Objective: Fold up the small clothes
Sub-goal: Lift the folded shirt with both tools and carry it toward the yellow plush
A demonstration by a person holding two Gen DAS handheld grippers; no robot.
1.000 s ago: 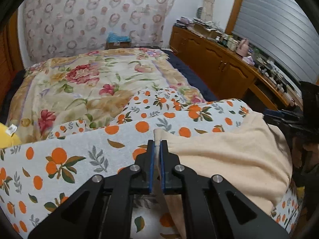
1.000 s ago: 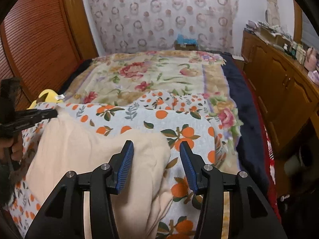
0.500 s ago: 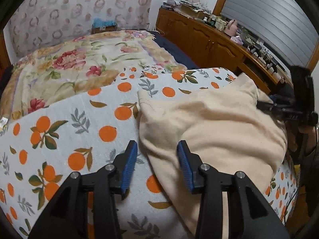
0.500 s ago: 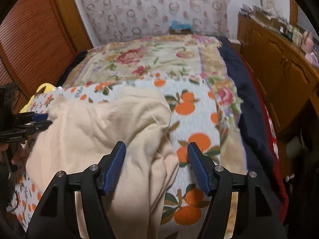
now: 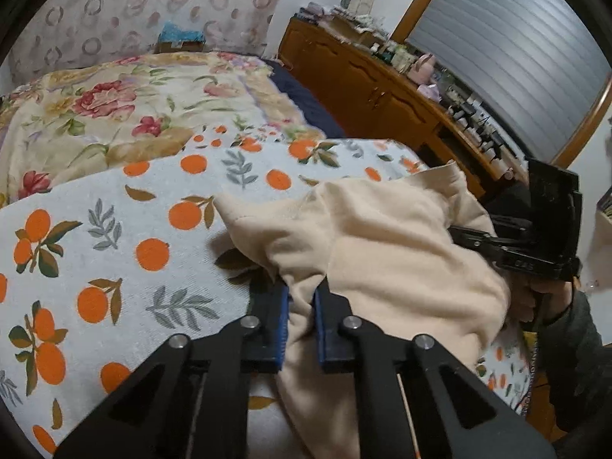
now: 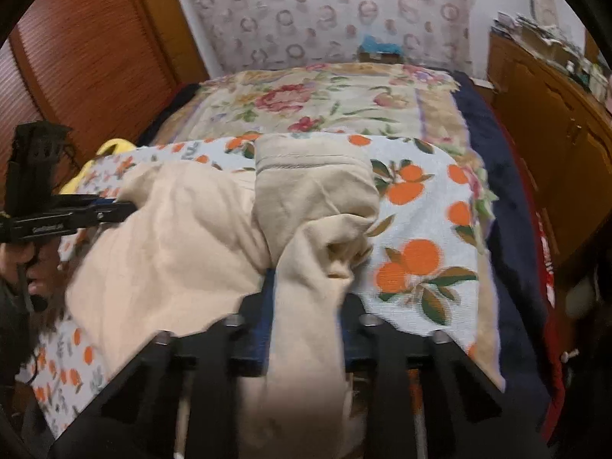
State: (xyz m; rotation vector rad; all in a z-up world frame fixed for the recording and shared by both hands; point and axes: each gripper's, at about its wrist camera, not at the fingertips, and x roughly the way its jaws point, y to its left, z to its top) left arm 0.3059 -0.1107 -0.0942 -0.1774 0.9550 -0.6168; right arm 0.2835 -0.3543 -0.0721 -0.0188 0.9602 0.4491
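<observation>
Half a second ago both pairs of fingers stood spread above the cloth; since then each has come in around a bunch of the cream garment [image 5: 390, 252]. The garment lies rumpled on the orange-print towel [image 5: 126, 237], with one cuffed end [image 6: 311, 160] turned up toward the head of the bed. The left gripper [image 5: 301, 306] pinches a fold at the garment's near edge between its blue pads. The right gripper [image 6: 306, 306] has a thick wad of the same cloth between its fingers, which appear closed on it, though the view is blurred. The towel is spread over a flowered quilt [image 5: 114, 107]. A wooden cabinet [image 5: 367, 88] runs along the right side of the bed.
</observation>
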